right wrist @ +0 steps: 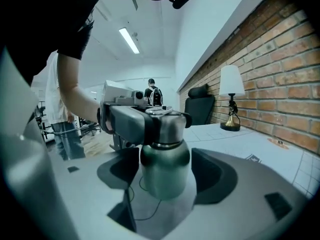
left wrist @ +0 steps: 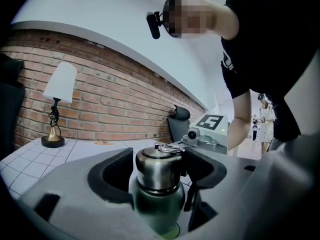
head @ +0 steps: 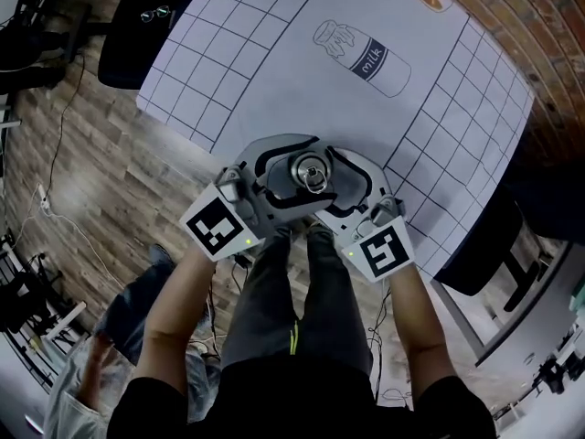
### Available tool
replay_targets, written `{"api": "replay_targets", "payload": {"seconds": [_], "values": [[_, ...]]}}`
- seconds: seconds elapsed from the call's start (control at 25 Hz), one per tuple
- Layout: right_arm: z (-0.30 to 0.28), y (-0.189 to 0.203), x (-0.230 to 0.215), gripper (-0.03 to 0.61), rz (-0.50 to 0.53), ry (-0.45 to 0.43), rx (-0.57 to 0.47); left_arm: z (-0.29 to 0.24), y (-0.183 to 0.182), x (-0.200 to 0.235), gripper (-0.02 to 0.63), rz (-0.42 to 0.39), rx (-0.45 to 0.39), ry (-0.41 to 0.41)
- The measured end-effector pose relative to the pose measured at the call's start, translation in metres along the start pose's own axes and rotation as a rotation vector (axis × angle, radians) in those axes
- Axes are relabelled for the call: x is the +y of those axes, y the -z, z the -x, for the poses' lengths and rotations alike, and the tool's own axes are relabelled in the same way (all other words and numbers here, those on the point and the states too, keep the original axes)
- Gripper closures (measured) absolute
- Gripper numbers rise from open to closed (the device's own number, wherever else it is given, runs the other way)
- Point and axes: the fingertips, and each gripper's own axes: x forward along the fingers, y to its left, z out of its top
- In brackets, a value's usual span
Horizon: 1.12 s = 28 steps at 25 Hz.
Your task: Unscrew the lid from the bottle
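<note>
Left gripper (left wrist: 159, 171): jaws spread, pads flanking the lid (right wrist: 167, 126) without pressing, reaching in from the near left.
Right gripper (right wrist: 165, 169): jaws wide apart either side of the body, not clamped, reaching in from the near right.
Bottle (left wrist: 159, 204): upright between both grippers by the near edge of the table (head: 274, 90). I cannot tell what bears it.
Nearer hand: neither.
Likely next: right clamps the body, left the lid, twisting about the upright axis.

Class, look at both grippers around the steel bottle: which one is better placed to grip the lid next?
Left, probably. The left gripper has open fingers flanking the lid; the right gripper stands lower, around the bottle body.
</note>
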Motion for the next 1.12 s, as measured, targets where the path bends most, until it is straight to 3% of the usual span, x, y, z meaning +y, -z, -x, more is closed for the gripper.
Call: {"api": "replay_targets", "payload": {"seconds": [0.2, 0.36, 0.56, 0.72, 0.84, 0.96, 1.12], "values": [[-0.005, 0.003, -0.001, 0.276, 0.014, -0.005, 0.009, -0.002, 0.002, 0.003, 0.339, 0.009, 0.003, 0.026], [-0.005, 0.004, -0.001, 0.276, 0.013, 0.012, -0.004, -0.002, 0.003, 0.004, 0.341, 0.007, 0.020, -0.024], [-0.005, 0.004, -0.001, 0.276, 0.000, 0.020, -0.011, 0.000, 0.004, 0.010, 0.342, 0.027, 0.001, -0.213], [-0.005, 0.004, -0.001, 0.276, -0.001, 0.030, -0.014, 0.006, 0.008, 0.018, 0.344, 0.082, -0.010, -0.472], [-0.004, 0.004, -0.001, 0.276, -0.008, 0.047, -0.026, 0.010, 0.005, 0.021, 0.347, 0.068, -0.025, -0.635], [-0.005, 0.003, -0.001, 0.276, -0.012, 0.049, -0.033, 0.010, 0.005, 0.023, 0.347, 0.063, -0.033, -0.672], [-0.005, 0.002, -0.002, 0.276, -0.012, 0.050, -0.045, 0.009, 0.006, 0.022, 0.347, 0.068, -0.023, -0.648]]}}
